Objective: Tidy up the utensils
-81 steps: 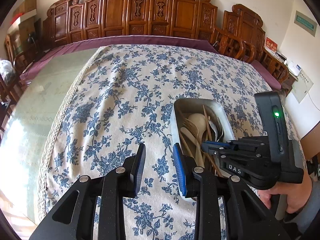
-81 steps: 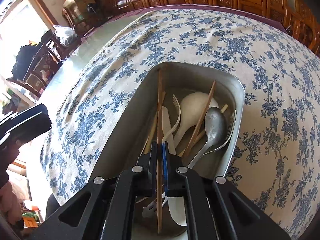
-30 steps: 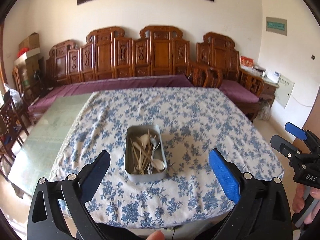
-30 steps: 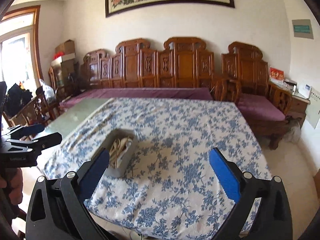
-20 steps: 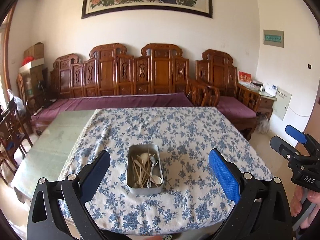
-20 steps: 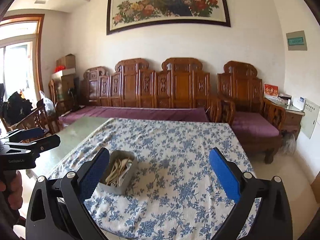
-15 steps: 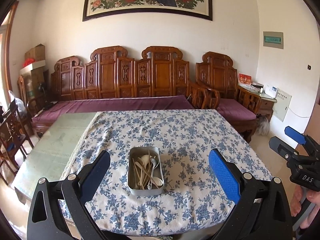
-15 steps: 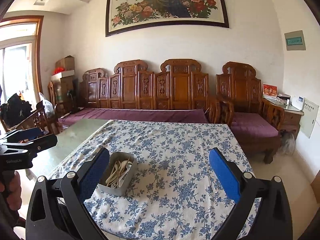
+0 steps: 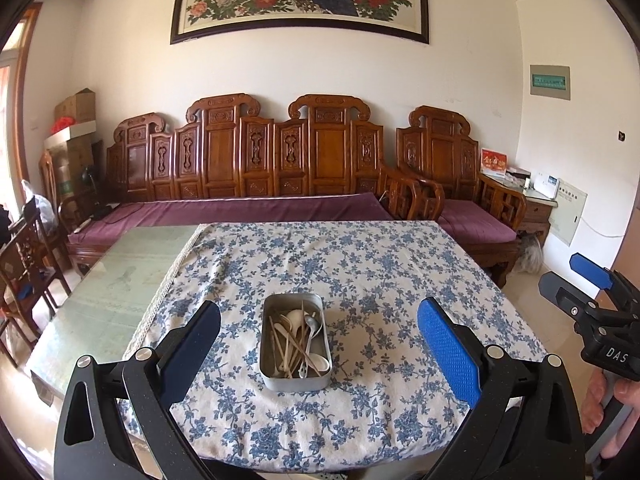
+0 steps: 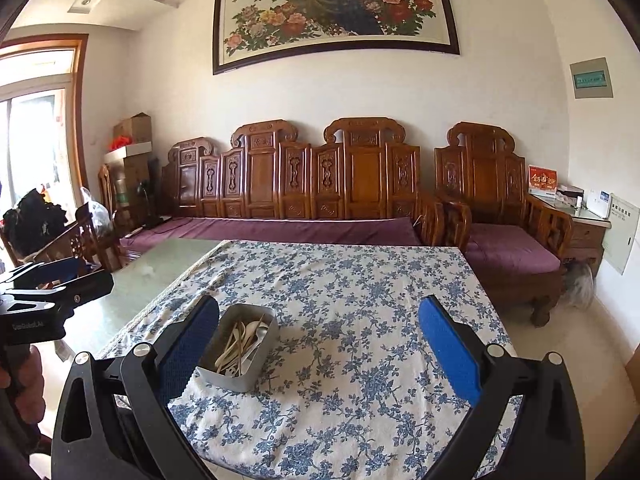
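Facing carved bench beyond tin

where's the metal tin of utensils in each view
Left wrist: metal tin sits lower centre, between the open fingers of the left hand-held gripper.
Right wrist: tin sits lower left, beside that gripper's left finger.
Shared landmark: blue floral tablecloth under it.

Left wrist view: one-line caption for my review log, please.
Open left gripper held back from a floral-clothed table; metal tin holds mixed utensils.
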The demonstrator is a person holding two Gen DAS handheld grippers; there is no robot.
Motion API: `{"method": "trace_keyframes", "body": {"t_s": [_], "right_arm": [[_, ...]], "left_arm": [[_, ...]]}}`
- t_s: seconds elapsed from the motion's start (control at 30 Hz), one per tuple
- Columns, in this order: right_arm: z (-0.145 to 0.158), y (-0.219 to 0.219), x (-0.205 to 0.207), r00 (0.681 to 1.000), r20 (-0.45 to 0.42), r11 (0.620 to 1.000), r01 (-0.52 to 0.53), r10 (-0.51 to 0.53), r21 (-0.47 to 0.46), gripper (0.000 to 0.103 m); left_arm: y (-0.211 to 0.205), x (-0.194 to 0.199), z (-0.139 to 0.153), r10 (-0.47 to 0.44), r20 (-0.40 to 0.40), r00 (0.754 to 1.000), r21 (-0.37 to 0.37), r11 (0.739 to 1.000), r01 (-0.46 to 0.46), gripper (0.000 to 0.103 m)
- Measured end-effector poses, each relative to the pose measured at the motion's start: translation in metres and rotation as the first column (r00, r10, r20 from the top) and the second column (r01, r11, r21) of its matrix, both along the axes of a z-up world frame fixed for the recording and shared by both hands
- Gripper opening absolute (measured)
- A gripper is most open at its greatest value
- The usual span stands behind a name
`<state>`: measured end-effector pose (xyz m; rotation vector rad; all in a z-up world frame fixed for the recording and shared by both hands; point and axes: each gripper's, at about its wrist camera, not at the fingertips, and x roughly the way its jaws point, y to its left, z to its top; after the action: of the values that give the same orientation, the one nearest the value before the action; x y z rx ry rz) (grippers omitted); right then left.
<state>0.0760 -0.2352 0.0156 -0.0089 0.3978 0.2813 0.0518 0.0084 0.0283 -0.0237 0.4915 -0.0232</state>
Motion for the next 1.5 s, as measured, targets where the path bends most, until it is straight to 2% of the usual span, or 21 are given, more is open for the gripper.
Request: {"method": "trace_keyframes", "body": {"t_s": [1.5], "right_arm": [[-0.0011, 0.0029, 0.0005, 1.0, 0.0, 1.0, -0.003, 0.003, 0.004, 0.1]], "left_arm": [[0.0023, -0.004, 0.005, 0.0, 0.018, 1.0, -0.007, 1.0, 0.0, 0.095]]}}
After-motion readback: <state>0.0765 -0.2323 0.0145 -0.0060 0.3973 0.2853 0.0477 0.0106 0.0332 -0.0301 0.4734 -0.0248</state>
